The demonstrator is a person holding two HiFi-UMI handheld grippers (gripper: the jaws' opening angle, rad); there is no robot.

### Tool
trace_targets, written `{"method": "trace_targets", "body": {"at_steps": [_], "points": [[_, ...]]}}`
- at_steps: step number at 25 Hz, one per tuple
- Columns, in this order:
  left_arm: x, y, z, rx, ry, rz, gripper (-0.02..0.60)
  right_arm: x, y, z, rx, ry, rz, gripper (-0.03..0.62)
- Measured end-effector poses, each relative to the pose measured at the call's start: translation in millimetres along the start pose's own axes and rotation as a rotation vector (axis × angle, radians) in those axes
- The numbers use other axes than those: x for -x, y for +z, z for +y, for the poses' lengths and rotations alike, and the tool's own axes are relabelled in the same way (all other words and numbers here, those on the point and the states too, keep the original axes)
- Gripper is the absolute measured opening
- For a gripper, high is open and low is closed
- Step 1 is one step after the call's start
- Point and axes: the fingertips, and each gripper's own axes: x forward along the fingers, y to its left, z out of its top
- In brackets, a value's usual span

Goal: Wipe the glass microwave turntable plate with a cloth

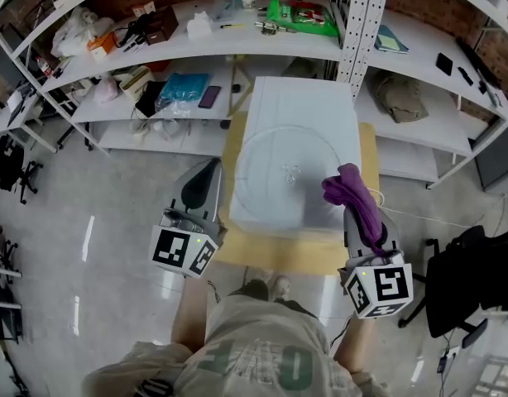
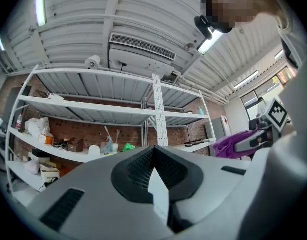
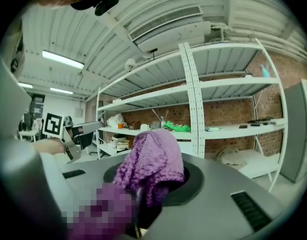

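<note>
White shelving crowded with bags and tools fills the far side. In front of it a white box sits on a wooden table, and the glass plate lies flat and round on the box's top. The right gripper is clamped on a purple cloth at the plate's near right edge. The bunched cloth runs near to far along the jaws. The left gripper hangs just left of the box, jaws together and empty.

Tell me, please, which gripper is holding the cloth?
The right gripper: it clamps the purple cloth, while the left gripper is shut and empty.
</note>
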Motion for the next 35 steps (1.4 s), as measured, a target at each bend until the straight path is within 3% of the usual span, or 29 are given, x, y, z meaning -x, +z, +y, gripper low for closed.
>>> {"method": "trace_targets", "body": {"at_steps": [4, 7, 10, 14, 16, 19, 23, 28, 35], "points": [[15.8, -5.0, -13.8, -0.035, -0.002, 0.027, 0.002, 23.5, -18.2, -5.0, -0.077, 0.011, -0.005, 0.058], [27.9, -13.5, -6.0, -0.066, 0.005, 0.07, 0.002, 44.8, -26.7, -1.0, -0.015, -0.014, 0.0, 0.058], [43.9, -8.7, 2.4, -0.036, 0.033, 0.051, 0.002, 70.6, -37.7, 9.2, 0.043, -0.025, 0.021, 0.058], [71.5, -13.2, -18.7, -0.026, 0.0, 0.063, 0.002, 96.4, -57.6, 36.9, 0.061, -0.014, 0.058, 0.058], [98.9, -6.6, -28.6, -0.033, -0.012, 0.039, 0.002, 107.8, -56.2, 59.4, 0.075, 0.002, 0.057, 0.058], [154.7, 8.7, -28.5, -0.039, 0.014, -0.002, 0.002, 129.6, -45.3, 92.3, 0.181, 0.016, 0.05, 0.058], [227.6, 0.2, -25.8, 0.023, 0.039, 0.005, 0.002, 170.3, -35.0, 132.7, 0.291, -0.006, 0.047, 0.058], [293.0, -2.9, -43.4, 0.091, 0.024, 0.012, 0.002, 230.7, -39.4, 171.4, 0.277, -0.02, 0.069, 0.058], [382.0, 29.8, -67.0, 0.063, 0.054, -0.093, 0.002, 296.8, -49.1, 248.9, 0.349, 0.099, 0.046, 0.058]]}}
